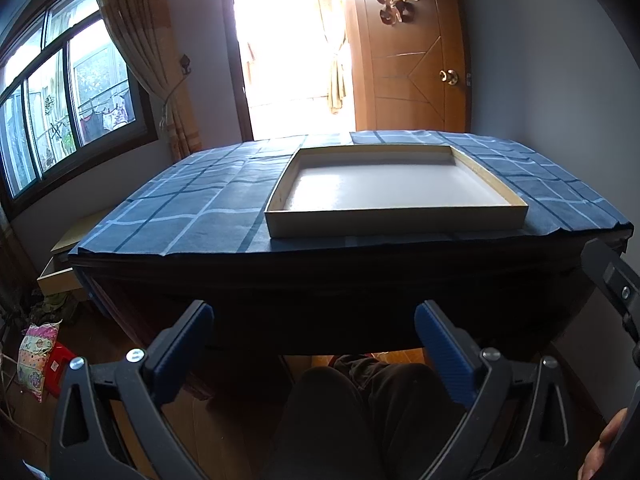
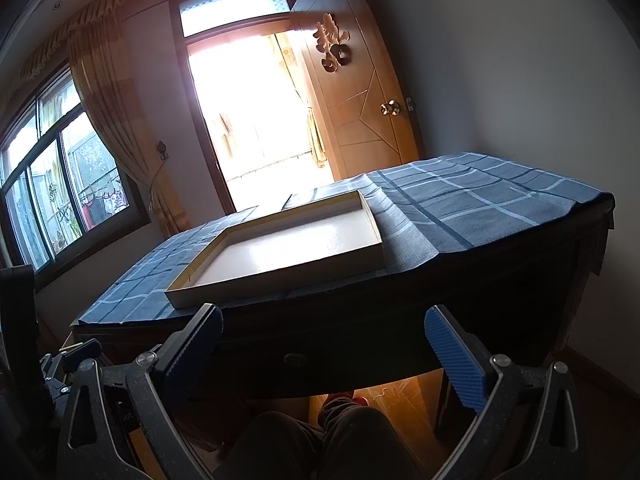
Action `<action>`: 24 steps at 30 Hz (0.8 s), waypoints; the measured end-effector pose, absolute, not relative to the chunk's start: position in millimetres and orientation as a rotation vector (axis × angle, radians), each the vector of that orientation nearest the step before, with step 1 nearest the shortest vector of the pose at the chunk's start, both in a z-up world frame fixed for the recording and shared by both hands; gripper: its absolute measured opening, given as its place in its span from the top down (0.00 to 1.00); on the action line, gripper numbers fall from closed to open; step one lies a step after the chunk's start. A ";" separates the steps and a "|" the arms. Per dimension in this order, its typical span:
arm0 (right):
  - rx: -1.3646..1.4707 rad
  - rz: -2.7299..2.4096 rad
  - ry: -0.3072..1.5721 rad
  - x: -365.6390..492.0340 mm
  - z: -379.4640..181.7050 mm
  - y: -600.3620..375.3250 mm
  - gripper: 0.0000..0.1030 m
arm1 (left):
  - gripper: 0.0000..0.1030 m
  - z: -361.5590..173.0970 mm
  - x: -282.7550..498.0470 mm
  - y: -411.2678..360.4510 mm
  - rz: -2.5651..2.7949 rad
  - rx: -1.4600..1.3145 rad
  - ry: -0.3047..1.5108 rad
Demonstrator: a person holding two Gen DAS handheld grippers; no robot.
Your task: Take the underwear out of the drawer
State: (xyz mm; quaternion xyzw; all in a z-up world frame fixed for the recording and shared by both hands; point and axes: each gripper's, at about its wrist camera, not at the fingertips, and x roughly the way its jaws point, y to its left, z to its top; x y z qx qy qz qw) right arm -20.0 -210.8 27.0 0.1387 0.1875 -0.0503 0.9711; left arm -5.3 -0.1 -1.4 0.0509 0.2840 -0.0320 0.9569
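A dark wooden table carries a blue checked cloth (image 1: 192, 208) (image 2: 480, 204). Its front drawer (image 2: 320, 344) is shut, with a dark round knob (image 2: 295, 358) on its face. No underwear is in view. My left gripper (image 1: 314, 324) is open and empty, in front of the dark table front, below the edge. My right gripper (image 2: 322, 332) is open and empty, close in front of the drawer face, with the knob between and below its blue pads (image 2: 452, 354). Part of the right gripper shows at the right edge of the left wrist view (image 1: 616, 284).
A shallow empty white tray (image 1: 396, 216) (image 2: 280, 276) lies on the cloth near the table's front edge. My legs (image 1: 360, 412) are under the table. A low pale cabinet with an open drawer (image 1: 56, 276) stands left of the table. An open door (image 1: 404, 64) is behind.
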 end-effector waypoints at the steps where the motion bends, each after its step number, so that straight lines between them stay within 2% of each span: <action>1: 0.280 -0.101 0.379 -20.3 27.0 -210.7 0.01 | 0.01 -1.5 -5.6 -0.2 -0.066 0.105 0.576; 24: 0.284 -0.106 0.387 -19.9 25.4 -211.0 0.01 | 0.01 -1.4 -6.3 -5.8 -0.068 0.105 0.579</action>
